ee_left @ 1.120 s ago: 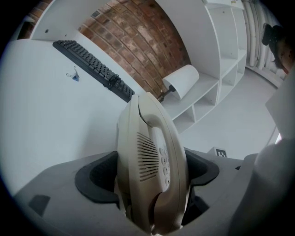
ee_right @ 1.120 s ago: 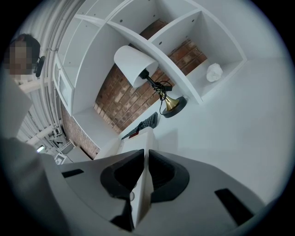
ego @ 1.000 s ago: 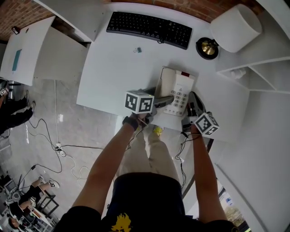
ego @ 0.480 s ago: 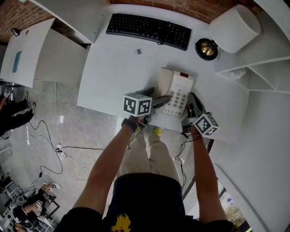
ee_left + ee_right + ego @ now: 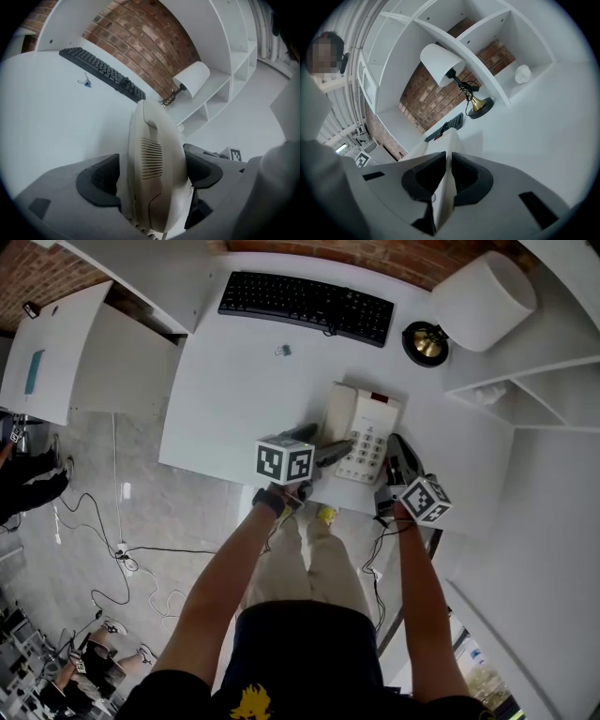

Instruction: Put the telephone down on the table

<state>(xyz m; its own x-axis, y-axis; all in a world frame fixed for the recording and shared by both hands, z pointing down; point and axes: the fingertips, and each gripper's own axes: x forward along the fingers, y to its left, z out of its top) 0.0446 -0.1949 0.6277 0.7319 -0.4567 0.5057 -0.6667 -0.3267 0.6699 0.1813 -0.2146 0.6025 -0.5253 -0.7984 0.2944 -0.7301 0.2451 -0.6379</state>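
Left hand-held gripper (image 5: 153, 169), drawn back slightly, clamps handset (image 5: 152, 136); right one (image 5: 449, 159) seemingly pinches base (image 5: 451, 138).

Overhead and jaw-level, sharing table (image 5: 234, 381)

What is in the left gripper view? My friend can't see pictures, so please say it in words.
A beige telephone fills the middle, squeezed between the left gripper's two dark jaws. Behind it are a white table, a black keyboard, a white lamp and a brick wall.
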